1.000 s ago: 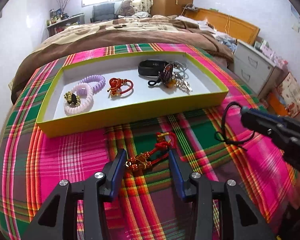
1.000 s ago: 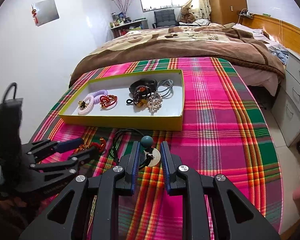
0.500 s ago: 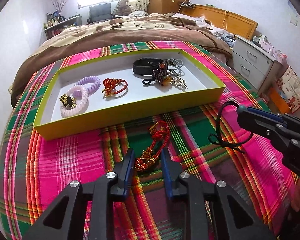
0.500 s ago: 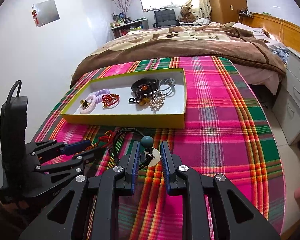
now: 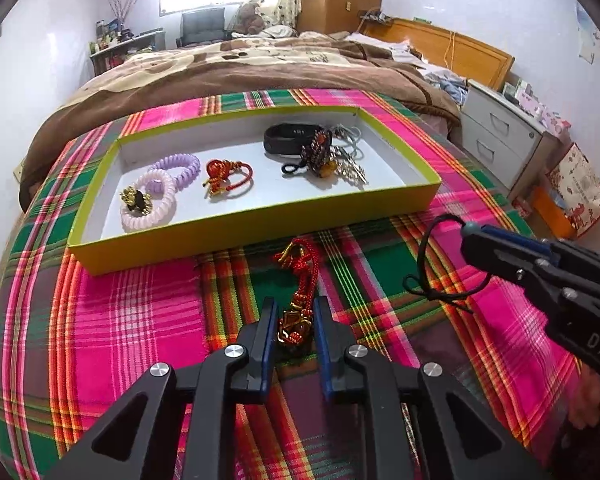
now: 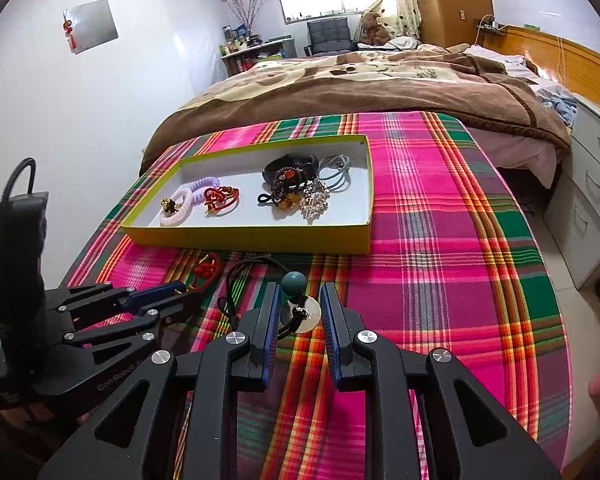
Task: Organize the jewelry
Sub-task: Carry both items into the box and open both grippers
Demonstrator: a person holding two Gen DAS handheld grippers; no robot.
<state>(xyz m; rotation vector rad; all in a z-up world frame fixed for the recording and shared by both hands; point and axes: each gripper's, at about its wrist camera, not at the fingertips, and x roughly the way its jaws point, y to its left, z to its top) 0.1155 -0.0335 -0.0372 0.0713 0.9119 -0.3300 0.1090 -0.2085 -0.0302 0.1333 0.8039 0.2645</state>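
1. Straddling the near, beaded end of a red cord bracelet, the left tongs have their jaws narrowly apart; contact with the beads cannot be told.
2. Right tongs sit with jaws apart around a white disc pendant and a teal bead on a black cord; no grip is clear.
3. Both pieces lie on the plaid cloth of the desk, just near of the yellow tray.
4. Inside the tray: two coil hair ties at left, a red knot bracelet in the middle, a black band with a tangle of beads at far right.
5. Writing: "DAS" shows on the right tongs' body in the left view; embossed lettering on the left tongs' body in the right view is too faint to read.
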